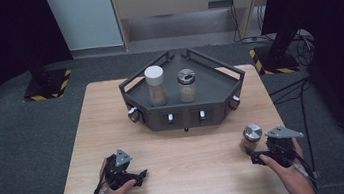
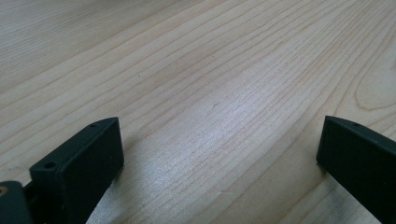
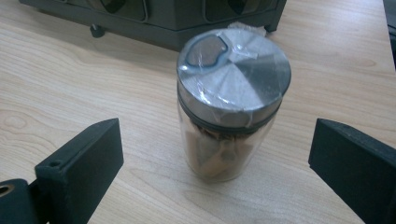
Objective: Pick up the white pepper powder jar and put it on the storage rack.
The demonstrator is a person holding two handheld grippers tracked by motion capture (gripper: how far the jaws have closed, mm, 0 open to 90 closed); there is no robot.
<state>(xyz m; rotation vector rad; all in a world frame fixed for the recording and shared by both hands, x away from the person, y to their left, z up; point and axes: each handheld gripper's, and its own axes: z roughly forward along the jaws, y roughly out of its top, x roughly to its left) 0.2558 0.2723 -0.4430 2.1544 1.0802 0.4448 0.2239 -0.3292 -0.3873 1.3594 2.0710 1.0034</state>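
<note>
A glass spice jar [image 1: 251, 137] with a silver lid stands upright on the wooden table [image 1: 184, 166] at the right. In the right gripper view the same jar [image 3: 231, 107] stands between and just ahead of the black jaws, untouched. My right gripper [image 1: 257, 155] is open right behind it. My left gripper [image 1: 141, 175] rests low over the table at the left, open, with bare wood [image 2: 210, 93] between its jaws. A dark corner rack [image 1: 184, 93] at the table's back holds a white-lidded jar [image 1: 155, 85] and a silver-lidded jar [image 1: 187, 85].
The rack's front has small white knobs [image 1: 170, 118] and its dark base [image 3: 163, 18] stands just beyond the near jar. Grey carpet [image 1: 15, 148] surrounds the table. Black stands with yellow-striped bases [image 1: 47, 85] stand at the back left and right.
</note>
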